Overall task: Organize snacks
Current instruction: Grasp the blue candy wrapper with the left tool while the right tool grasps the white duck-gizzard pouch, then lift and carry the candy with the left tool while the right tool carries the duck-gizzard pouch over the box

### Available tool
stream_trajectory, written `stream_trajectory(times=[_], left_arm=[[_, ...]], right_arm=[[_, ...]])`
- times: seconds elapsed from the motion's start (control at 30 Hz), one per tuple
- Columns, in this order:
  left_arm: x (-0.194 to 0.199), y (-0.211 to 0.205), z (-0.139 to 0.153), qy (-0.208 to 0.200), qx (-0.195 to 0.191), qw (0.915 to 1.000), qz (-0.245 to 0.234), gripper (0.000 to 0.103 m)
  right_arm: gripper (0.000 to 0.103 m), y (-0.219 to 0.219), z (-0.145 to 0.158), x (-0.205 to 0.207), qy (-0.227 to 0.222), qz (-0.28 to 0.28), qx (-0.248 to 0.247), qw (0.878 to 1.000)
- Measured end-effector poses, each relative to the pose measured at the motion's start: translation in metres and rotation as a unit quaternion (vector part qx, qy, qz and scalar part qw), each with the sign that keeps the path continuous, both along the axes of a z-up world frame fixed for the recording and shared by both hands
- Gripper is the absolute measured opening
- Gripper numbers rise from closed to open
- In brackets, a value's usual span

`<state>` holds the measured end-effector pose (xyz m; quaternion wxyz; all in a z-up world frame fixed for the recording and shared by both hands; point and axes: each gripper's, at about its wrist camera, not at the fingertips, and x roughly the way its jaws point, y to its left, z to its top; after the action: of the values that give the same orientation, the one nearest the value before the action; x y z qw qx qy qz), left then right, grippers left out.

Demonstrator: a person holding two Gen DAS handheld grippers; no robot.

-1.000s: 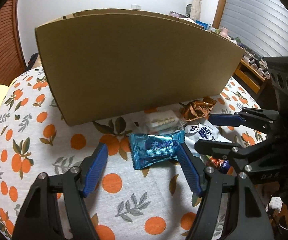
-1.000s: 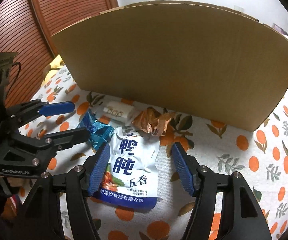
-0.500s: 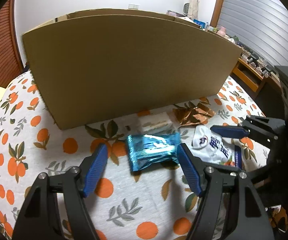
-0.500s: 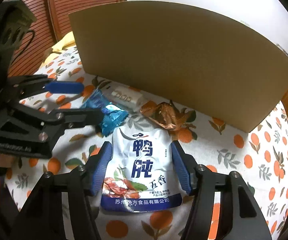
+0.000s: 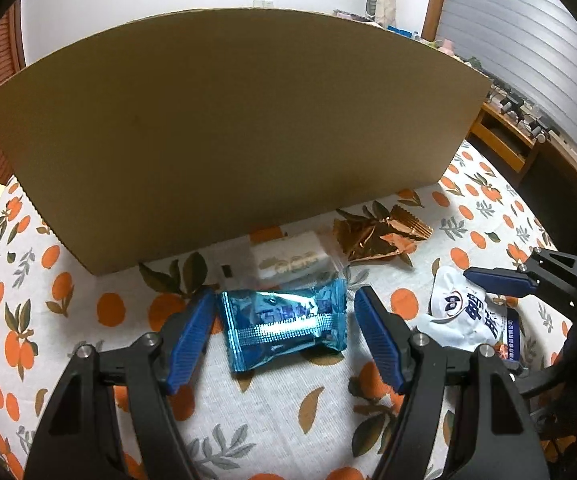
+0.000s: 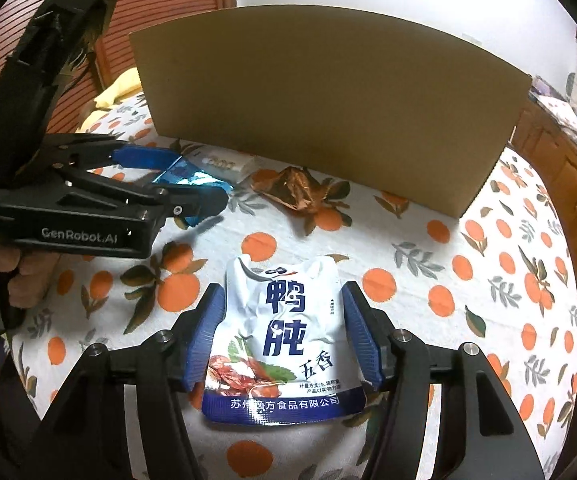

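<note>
A shiny blue snack packet [image 5: 284, 328] lies on the orange-print cloth between the fingers of my left gripper [image 5: 284, 298]. The jaws stand open; the left pad is at the packet's edge and a gap shows on the right. In the right wrist view a white pouch with blue lettering [image 6: 284, 320] sits between the blue pads of my right gripper [image 6: 282, 290], which is shut on its two sides. The pouch [image 5: 468, 320] looks crumpled in the left wrist view. The left gripper [image 6: 196, 180] shows at the left, over the blue packet [image 6: 192, 178].
A tall cardboard box wall [image 5: 228, 120] stands close behind the snacks. In front of it lie a small white pack [image 5: 292, 260] and a crumpled copper wrapper [image 5: 380, 236]. A hand [image 6: 4, 264] holds the left gripper. Wooden furniture [image 5: 504, 140] stands at the right.
The right gripper's pads closed onto the white pouch and drew it back from the copper wrapper. The left gripper shifted right, so the blue packet now sits nearer its left finger.
</note>
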<state>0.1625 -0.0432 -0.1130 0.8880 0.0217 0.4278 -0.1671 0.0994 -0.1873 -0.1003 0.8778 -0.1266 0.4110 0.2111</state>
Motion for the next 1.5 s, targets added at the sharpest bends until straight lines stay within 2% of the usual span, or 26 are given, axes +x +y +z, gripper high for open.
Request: stream_trajectory(times=[0.13,0.2,0.23,0.4,0.57,0.73,0.8,0.9,1.0,1.07,1.23,1.5], left_arm=[[-0.002,-0.006,-0.002,-0.004,0.032,0.9994,-0.006,0.073],[-0.003,-0.01,-0.003,-0.008,0.055,0.9985,-0.006,0.079],[-0.003,-0.01,-0.003,-0.006,0.055,0.9984,-0.004,0.086],[-0.002,-0.005,-0.005,0.001,0.051,0.9987,0.003,0.092],[-0.001,-0.003,-0.005,0.004,0.053,0.9986,0.007,0.096],[0.001,-0.004,-0.006,0.004,0.051,0.9987,0.002,0.096],[0.001,-0.003,-0.005,0.003,0.047,0.9989,0.001,0.093],[-0.002,0.005,-0.002,-0.002,0.04,0.9992,0.005,0.082],[-0.006,0.011,0.001,-0.01,0.041,0.9991,0.006,0.058],[-0.011,0.017,0.003,-0.016,0.04,0.9991,0.006,0.038],[-0.022,0.027,0.004,-0.017,0.025,0.9995,0.006,0.033],[-0.046,0.037,0.016,-0.04,0.001,0.9991,0.009,0.033]], right_arm=[[0.062,-0.003,0.001,-0.001,-0.004,-0.001,0.001,1.0],[0.062,-0.001,0.001,0.0,-0.003,-0.001,0.001,1.0],[0.062,-0.001,0.001,0.0,-0.004,0.0,0.001,1.0],[0.062,0.003,-0.001,0.003,-0.005,0.0,0.0,1.0],[0.062,0.002,-0.002,0.003,-0.005,0.0,0.0,1.0],[0.062,0.003,-0.001,0.003,-0.005,0.0,0.001,1.0],[0.062,0.003,-0.001,0.002,-0.005,0.0,0.0,1.0],[0.062,0.003,-0.001,0.003,-0.005,0.0,0.001,1.0],[0.062,0.003,-0.001,0.003,-0.005,0.0,0.001,1.0],[0.062,0.003,-0.001,0.003,-0.005,0.0,0.0,1.0],[0.062,0.003,-0.001,0.003,-0.006,0.0,0.001,1.0],[0.062,0.003,-0.001,0.002,-0.006,0.0,0.001,1.0]])
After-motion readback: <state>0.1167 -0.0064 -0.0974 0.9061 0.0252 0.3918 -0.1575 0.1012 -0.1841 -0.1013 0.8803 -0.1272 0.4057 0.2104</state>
